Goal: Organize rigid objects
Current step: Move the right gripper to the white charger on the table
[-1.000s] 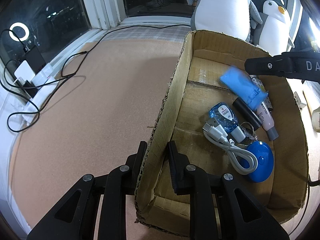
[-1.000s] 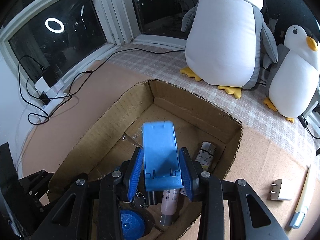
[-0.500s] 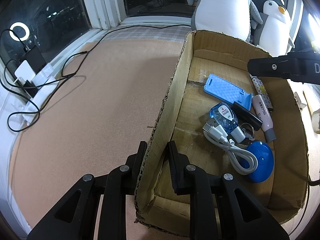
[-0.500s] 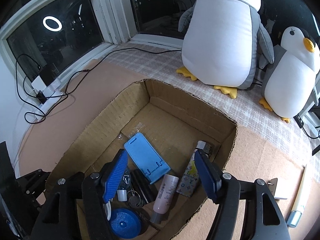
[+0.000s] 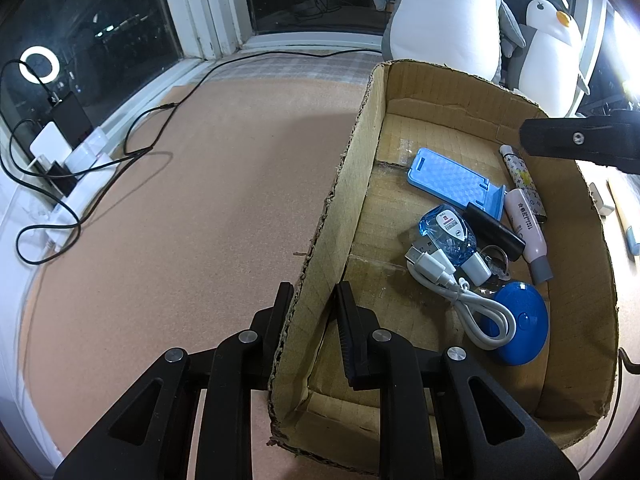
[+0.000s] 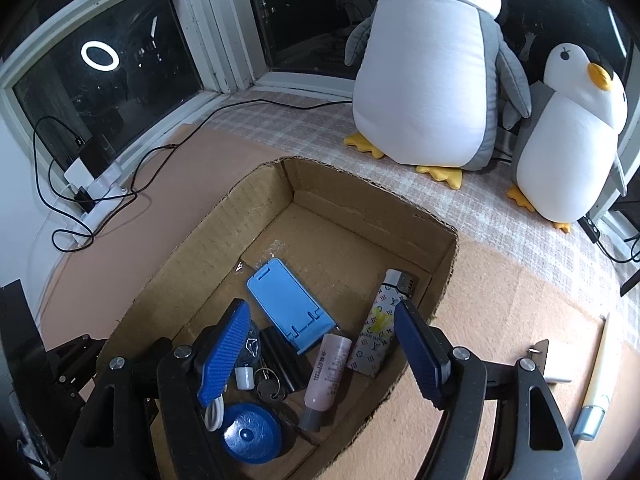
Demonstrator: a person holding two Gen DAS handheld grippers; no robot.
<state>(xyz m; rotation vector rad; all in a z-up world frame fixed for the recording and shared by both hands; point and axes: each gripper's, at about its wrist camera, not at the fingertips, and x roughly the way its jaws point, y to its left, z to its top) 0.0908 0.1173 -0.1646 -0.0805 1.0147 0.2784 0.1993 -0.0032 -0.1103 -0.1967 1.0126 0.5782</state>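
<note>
Having dropped from the right gripper point(image 6: 320, 344), whose jaws are now standing wide and empty, the blue phone stand point(image 6: 290, 306) is lying flat in the cardboard box point(image 5: 340, 184) while the left gripper point(image 5: 312, 320) is clamping its wall, so reaching for the white charger plug point(image 6: 554, 364) outside is probably coming next.

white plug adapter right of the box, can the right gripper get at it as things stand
Probably yes: the right gripper hangs open and empty over the cardboard box, and the white plug adapter lies uncovered on the mat just beside it.
</note>
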